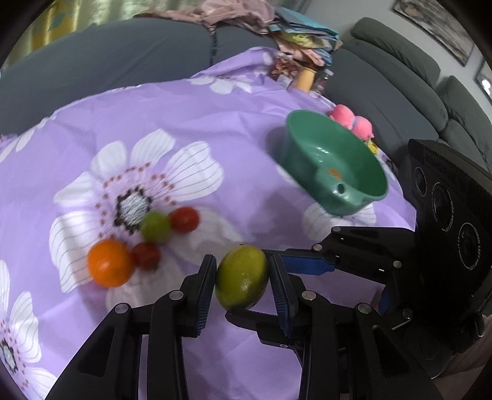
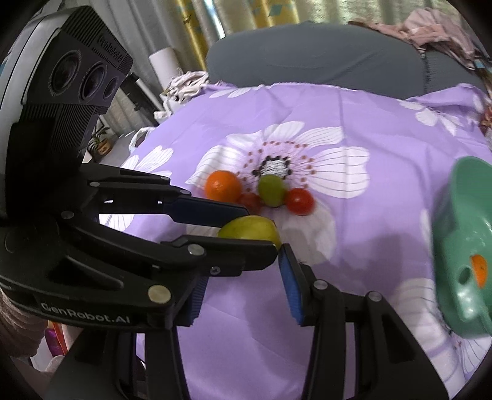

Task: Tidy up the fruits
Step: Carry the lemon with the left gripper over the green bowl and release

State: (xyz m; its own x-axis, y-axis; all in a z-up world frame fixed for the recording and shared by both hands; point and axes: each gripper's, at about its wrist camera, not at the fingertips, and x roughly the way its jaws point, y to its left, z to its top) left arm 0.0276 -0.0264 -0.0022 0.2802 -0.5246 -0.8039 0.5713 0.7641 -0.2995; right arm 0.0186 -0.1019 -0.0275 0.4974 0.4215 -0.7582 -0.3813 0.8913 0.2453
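My left gripper is shut on a yellow-green mango and holds it above the purple flowered cloth. The mango also shows in the right wrist view, between the left gripper's fingers. My right gripper is open and empty, just right of the left one; it also shows in the left wrist view. On the cloth lie an orange, a green fruit and two red fruits. A green bowl stands at the right with a small orange piece inside.
Pink plush items lie behind the bowl. A grey sofa surrounds the cloth, with piled clothes on its back. A yellow cup stands at the far cloth edge.
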